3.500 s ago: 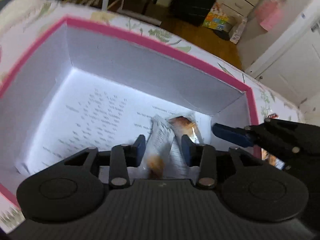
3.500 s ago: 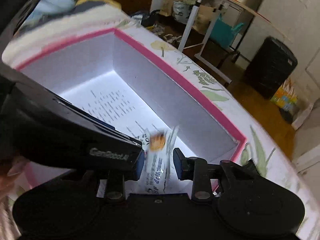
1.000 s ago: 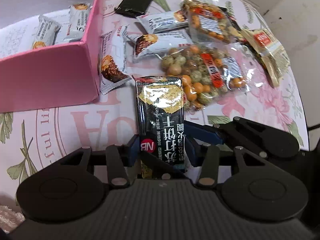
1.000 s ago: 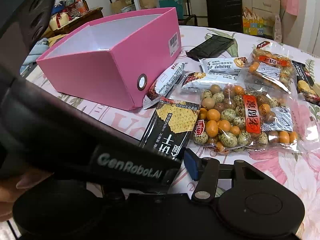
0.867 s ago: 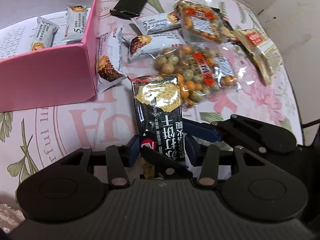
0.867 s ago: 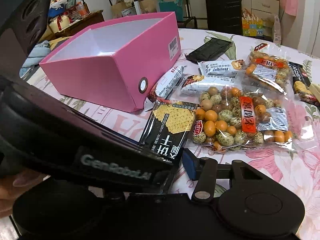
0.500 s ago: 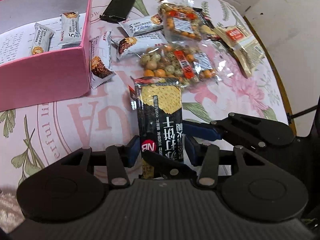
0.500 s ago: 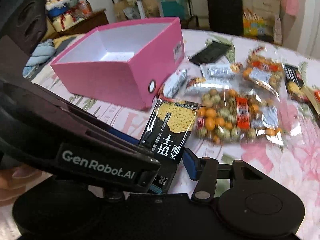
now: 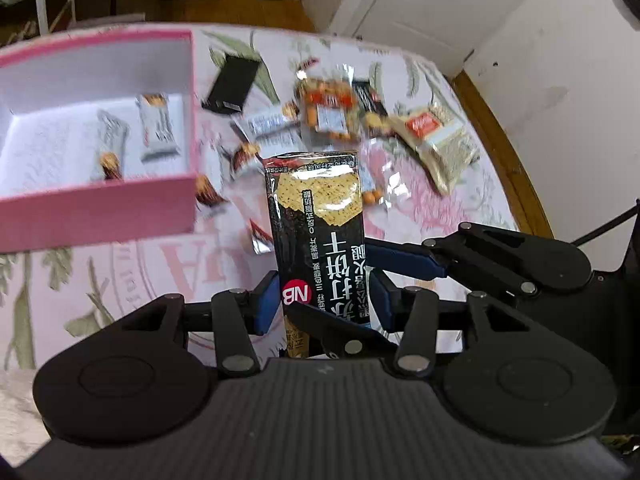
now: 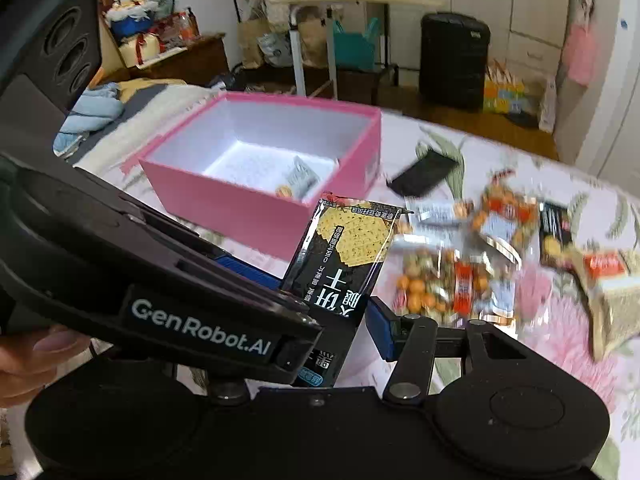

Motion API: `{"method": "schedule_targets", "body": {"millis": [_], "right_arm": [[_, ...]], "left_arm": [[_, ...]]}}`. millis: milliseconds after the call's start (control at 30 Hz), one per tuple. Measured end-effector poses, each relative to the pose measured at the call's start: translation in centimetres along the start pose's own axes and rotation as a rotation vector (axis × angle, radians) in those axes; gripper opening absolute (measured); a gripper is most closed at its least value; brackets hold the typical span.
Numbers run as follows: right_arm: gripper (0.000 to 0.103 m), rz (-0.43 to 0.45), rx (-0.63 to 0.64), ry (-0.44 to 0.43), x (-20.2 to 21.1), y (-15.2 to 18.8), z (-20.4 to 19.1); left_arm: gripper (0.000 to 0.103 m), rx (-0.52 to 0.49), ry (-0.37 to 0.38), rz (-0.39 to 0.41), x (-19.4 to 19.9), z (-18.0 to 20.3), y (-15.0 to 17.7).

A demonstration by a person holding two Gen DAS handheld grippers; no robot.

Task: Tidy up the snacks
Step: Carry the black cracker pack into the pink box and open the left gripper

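Cracker pack (image 9: 320, 236): gripped by both left gripper (image 9: 322, 300) and right gripper (image 10: 340, 320), right of pink box (image 9: 96, 212).

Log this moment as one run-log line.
left gripper: shut on black cracker packet | right gripper: also around packet, grip unclear | pink box: holds two white bars | packet: above table

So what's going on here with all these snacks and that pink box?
A person is sorting snacks with a hand-held gripper in each hand. The left hand-held gripper is shut on a black cracker packet, held up above the table. The right hand-held gripper sits just beside it. The pink box already holds two small bars, while nut bags and other packets lie on the floral tablecloth.
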State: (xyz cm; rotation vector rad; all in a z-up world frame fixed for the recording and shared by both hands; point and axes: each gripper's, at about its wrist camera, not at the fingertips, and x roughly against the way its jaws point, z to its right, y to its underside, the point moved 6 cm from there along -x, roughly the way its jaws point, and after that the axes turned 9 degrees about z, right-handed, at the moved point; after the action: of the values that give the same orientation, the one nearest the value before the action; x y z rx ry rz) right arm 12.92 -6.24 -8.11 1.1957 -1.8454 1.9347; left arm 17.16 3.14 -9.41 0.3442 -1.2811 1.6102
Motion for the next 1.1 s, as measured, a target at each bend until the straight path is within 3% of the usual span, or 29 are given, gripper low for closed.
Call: {"method": "schedule_targets", "body": {"millis": [267,433,567,667,867,1100], "right_arm": [[0.058,0.067,0.072,-0.065,-1.2,-4.5,-2.6],[0.058,0.134,0.117,-0.118,-4.1,-7.5,-4.2],[0.058,0.163,0.183,-0.117,-7.5,-9.8,-5.2],[0.058,0.147,0.206,-0.140,-10.6,-11.2,-5.7],[0.058,0.063,0.198,-0.241,-17.0,-12.1,-6.7],[0.063,-0.063,0.173,-0.311,-20.8,-10.7,-7.1]], "left_arm": [[0.046,0.057,-0.062,0.088,3.7,-3.6,-2.9],[0.046,0.079,-0.114,0.170,4.4,-7.1,-5.5],[0.046,0.120,-0.106,0.217,3.6,-11.2,-7.4],[0.046,0.180,-0.128,0.225,2.2,-14.5,-8.4],[0.046,0.333,-0.200,0.161,-1.2,-20.5,-8.2],[0.050,0.403,-0.248,0.121,-3.3,-23.1,-6.9]]}}
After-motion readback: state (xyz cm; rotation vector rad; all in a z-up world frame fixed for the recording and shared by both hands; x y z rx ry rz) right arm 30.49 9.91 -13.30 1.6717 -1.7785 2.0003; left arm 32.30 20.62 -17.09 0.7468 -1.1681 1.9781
